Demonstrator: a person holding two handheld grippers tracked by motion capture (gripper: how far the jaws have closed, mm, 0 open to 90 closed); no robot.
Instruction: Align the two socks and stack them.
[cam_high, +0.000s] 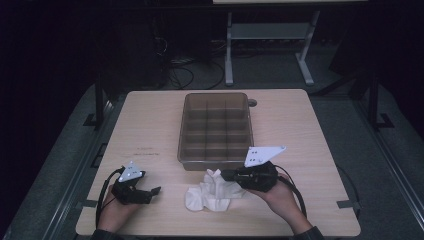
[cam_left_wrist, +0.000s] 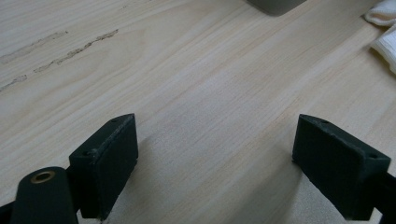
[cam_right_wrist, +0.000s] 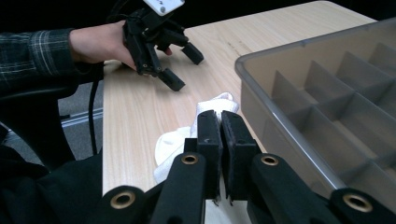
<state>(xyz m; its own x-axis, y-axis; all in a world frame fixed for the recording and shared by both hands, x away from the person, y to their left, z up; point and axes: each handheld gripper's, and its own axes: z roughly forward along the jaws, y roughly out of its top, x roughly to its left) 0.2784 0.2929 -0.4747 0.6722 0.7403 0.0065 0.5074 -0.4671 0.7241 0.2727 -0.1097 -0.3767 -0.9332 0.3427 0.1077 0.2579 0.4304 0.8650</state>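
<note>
A crumpled white cloth (cam_high: 207, 195) lies near the table's front edge, just below the tray. My right gripper (cam_high: 224, 175) comes in from the right and is shut on the cloth's upper fold, which stands up in a peak at the tips. In the right gripper view the two jaws (cam_right_wrist: 219, 114) press together, and the cloth (cam_right_wrist: 170, 142) hangs beyond and below them. My left gripper (cam_high: 152, 194) rests at the front left, open, with only bare wood between its pads (cam_left_wrist: 107, 158). The cloth's edge (cam_left_wrist: 386, 44) shows off to its right.
A clear grey tray (cam_high: 216, 94) with several empty compartments stands at the table's middle, and its near corner (cam_right_wrist: 243, 70) is close to the right jaws. Table legs and cables stand on the dark floor behind. The left hand and its gripper (cam_right_wrist: 185, 69) show across the table.
</note>
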